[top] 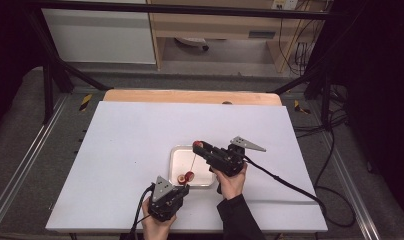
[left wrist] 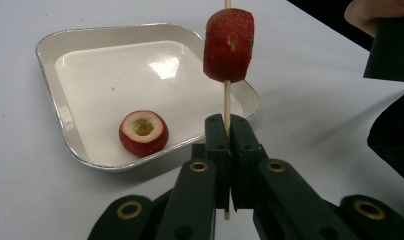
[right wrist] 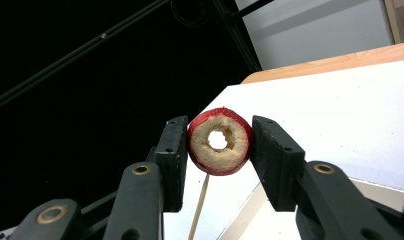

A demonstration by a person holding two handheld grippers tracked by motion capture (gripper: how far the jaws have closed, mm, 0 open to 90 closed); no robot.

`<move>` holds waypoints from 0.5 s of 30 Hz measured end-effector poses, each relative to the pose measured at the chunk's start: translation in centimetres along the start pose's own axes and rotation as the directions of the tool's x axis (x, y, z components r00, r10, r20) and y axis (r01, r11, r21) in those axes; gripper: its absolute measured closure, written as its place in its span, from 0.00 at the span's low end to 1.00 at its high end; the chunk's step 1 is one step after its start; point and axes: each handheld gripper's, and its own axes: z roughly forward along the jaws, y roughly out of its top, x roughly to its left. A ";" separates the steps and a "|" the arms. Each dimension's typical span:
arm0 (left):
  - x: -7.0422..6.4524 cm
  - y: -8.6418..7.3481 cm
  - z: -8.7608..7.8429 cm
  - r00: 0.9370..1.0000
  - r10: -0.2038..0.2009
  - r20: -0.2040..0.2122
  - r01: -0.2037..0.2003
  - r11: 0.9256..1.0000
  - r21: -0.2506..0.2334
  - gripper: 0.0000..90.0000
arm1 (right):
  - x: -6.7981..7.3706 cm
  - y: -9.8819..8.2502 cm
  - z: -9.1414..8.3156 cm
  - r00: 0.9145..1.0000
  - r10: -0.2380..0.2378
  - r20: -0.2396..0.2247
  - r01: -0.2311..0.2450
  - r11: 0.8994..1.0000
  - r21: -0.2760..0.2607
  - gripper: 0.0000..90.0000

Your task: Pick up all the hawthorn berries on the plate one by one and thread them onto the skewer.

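Observation:
My left gripper (left wrist: pixel 229 125) is shut on the low end of a thin wooden skewer (left wrist: pixel 227 102), which stands upright near the tray's front edge. A red fruit piece (left wrist: pixel 229 45) is threaded on the skewer above the jaws. My right gripper (right wrist: pixel 217 137) is shut on a cored red fruit ring (right wrist: pixel 220 150), and the skewer (right wrist: pixel 200 200) rises to it from below. Daylight shows through the ring's hole. In the high view the right gripper (top: pixel 202 148) holds this ring (top: pixel 197 145) over the tray, up from the left gripper (top: pixel 182 187). Another cored piece (left wrist: pixel 143 132) lies in the tray.
The shallow foil tray (left wrist: pixel 55 47) sits mid-table on the white board (top: pixel 130 145). A wooden strip (top: pixel 190 96) runs along the table's far edge. The right hand's dark sleeve (left wrist: pixel 390 50) is close on the right. Cables trail off the table's right side (top: pixel 290 185).

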 end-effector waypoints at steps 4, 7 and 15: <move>0.0 0.1 0.0 1.000 -0.018 0.003 0.018 1.000 -0.003 0.98 | 0.0 -0.4 0.1 1.000 -0.007 -0.002 0.007 1.000 0.005 0.66; -0.2 0.1 0.1 0.999 -0.034 0.001 0.034 0.999 -0.003 0.98 | 0.1 -0.9 0.2 1.000 -0.023 0.002 0.023 1.000 0.009 0.67; 0.0 0.3 0.1 0.997 -0.072 0.001 0.072 0.997 -0.007 0.98 | 0.5 -2.1 0.3 0.999 -0.045 -0.010 0.046 0.998 0.041 0.67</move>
